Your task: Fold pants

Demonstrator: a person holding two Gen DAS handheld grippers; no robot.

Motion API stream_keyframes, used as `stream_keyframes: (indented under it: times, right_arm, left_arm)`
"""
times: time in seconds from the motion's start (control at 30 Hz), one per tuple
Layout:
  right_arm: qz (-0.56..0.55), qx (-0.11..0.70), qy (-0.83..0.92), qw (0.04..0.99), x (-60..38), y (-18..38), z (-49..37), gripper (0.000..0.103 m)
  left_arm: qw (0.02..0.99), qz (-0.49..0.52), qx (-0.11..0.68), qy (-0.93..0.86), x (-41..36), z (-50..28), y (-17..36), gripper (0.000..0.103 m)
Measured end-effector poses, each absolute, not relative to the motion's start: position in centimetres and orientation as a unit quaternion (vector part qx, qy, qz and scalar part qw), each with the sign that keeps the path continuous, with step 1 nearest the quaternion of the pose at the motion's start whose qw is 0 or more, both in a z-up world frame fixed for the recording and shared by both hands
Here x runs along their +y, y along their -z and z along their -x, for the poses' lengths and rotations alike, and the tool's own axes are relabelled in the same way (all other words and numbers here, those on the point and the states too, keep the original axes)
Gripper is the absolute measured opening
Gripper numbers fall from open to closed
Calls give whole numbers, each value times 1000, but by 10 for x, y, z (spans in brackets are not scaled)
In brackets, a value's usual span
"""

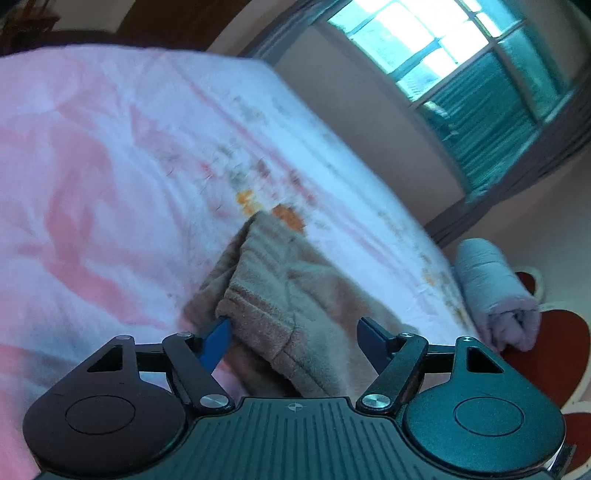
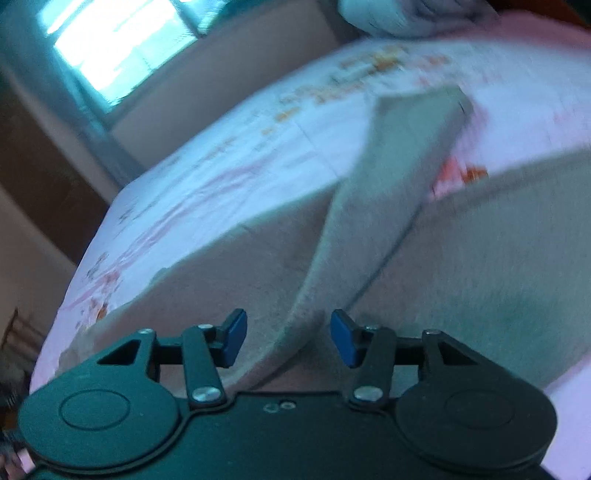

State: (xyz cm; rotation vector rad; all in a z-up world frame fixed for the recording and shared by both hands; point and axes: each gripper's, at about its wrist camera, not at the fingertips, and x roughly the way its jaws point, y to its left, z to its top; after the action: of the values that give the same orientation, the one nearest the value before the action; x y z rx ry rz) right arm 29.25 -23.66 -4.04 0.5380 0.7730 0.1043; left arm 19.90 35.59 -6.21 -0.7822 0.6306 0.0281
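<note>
Tan fleece pants (image 1: 295, 295) lie on a pink and white printed bedsheet (image 1: 110, 166). In the left wrist view a ribbed hem end of the pants sits between the fingers of my left gripper (image 1: 295, 338). Its jaws stand wide; the left pad (image 1: 218, 343) is at the cloth's edge and the right pad is clear of it. In the blurred right wrist view the pants (image 2: 443, 258) spread across the sheet (image 2: 221, 177), with one raised fold running down between the blue pads of my right gripper (image 2: 288, 339). Those pads stand apart from the fold on both sides.
A rolled grey cloth (image 1: 495, 291) rests at the bed's right edge above a red surface (image 1: 546, 350). A bright window (image 1: 461, 74) and a wall lie beyond the bed. Another grey bundle (image 2: 406, 14) sits at the sheet's far end.
</note>
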Motion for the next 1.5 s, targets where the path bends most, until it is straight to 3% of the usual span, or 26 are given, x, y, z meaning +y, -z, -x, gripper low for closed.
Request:
stream_keyframes:
  times: [0.13,0.2,0.3,0.4,0.63,0.73,0.77,0.9,0.97,1.0,1.1,1.2,1.3,1.33,1.47,1.5]
  right_arm:
    - [-314,392,-33,864,-238,61,-294,36]
    - [-334,394,-36,855,-237,66,-288,14]
    - [-363,396,-47,842,-242,75,-292,5]
    - [-355,388,-64,848,-244,73,-291,1]
    - [-334,363,-105,863,-250,44,-288,0]
    - [-319,359,-115,870,-251,31,-295,0]
    - [-312,349,-121,875,-253,20,-298,0]
    - [-324,261,-135,899,-272,-25,-277,0]
    - [-321,248,-147,902,-277,-22,-254,0]
    - [-317,260,-150,900,-278,-10,-245,0]
    - [-288,399,-126,861,-260,67,-239,0]
    - [-347,370,-122,853,-271,87,-228,0]
    - [-335,372,-124,857,-268,81,-232,3]
    - [-333,373,-126,857,-267,79,-233,5]
    - [-348,373,-125,851,-272,80,-234,10]
    - [-351,373,-122,850,-272,80,-236,10]
  left_arm:
    - [866,398,304,-23,362,-198,69,63]
    - [864,399,305,-26,365,-204,72,54]
    - [863,392,317,-27,364,-213,74,44]
    - [869,372,325,-28,363,-220,72,32]
    - [891,336,306,-4,364,-231,38,24]
    - [896,343,282,21,370,-254,12,17]
    - [900,346,265,32,371,-260,-2,10]
    - [919,340,173,101,367,-258,-43,11]
    - [915,336,206,88,367,-250,-19,11]
    - [908,341,235,67,370,-248,3,11]
    - [871,378,314,-1,385,-238,77,11]
    - [870,403,283,2,387,-215,85,11]
    - [872,407,271,5,383,-206,73,13]
    - [876,399,272,4,380,-206,71,16]
    - [888,346,301,-27,369,-211,66,58]
    - [890,333,310,-39,363,-215,66,63]
